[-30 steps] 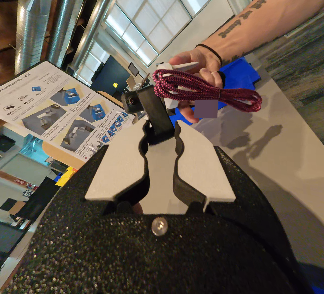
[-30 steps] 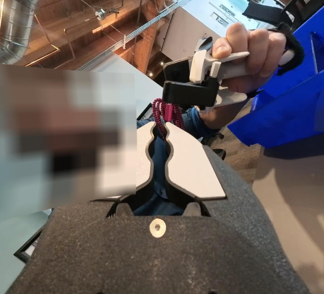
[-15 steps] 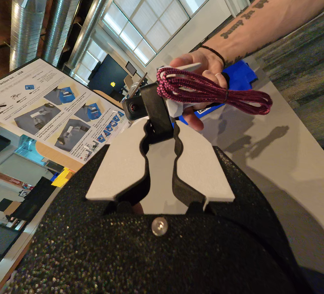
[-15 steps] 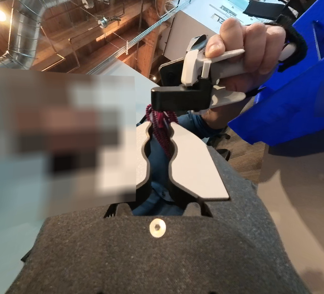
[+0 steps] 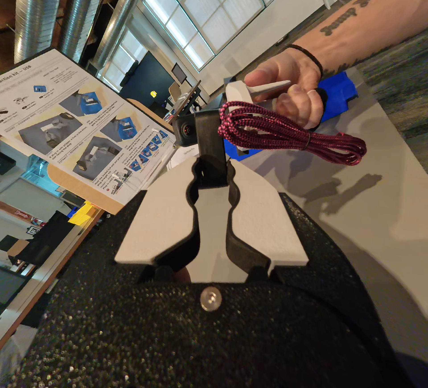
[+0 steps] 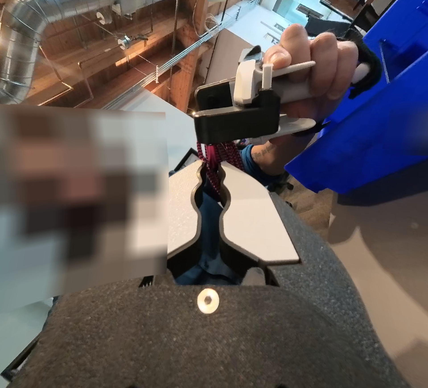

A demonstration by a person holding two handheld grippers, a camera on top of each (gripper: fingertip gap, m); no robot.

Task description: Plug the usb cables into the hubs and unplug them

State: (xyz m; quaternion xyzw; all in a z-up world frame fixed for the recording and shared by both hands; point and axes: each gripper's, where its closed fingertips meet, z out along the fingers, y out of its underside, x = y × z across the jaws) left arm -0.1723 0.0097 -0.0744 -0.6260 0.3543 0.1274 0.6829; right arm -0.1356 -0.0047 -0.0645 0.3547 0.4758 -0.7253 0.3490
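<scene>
Nearest in the left wrist view, the left gripper (image 5: 212, 168) is reaching forward with its pale fingers parted by a modest gap; a black bracket (image 5: 209, 145) of the opposite handheld unit is filling that gap at the tips; whether the jaws are pressing on it or merely framing it cannot be told.

Nearest in the right wrist view, the right gripper (image 6: 212, 168) is pinching its fingertips onto a few strands of the usb cable (image 6: 214, 177), a magenta and black braided cord; the cable is therefore sitting up in the air, between the two units, well above the bench (image 5: 347, 203).

Just beyond the left fingertips, that cable (image 5: 289, 138) is sticking out to the right as a tied, looped bundle; a hand (image 5: 291, 89) with a black wrist band is squeezing a white trigger handle just above it.

In the right view, another hand (image 6: 319, 71) is gripping a similar white handle above the pinched strands.

Farther off, a blue bin (image 5: 335, 96) is resting on the grey bench; a printed instruction board (image 5: 76, 126) is standing to the left.

Farthest away, large windows (image 5: 208, 6) are letting in daylight; silver ducts (image 6: 46, 17) are running under a wooden ceiling.
</scene>
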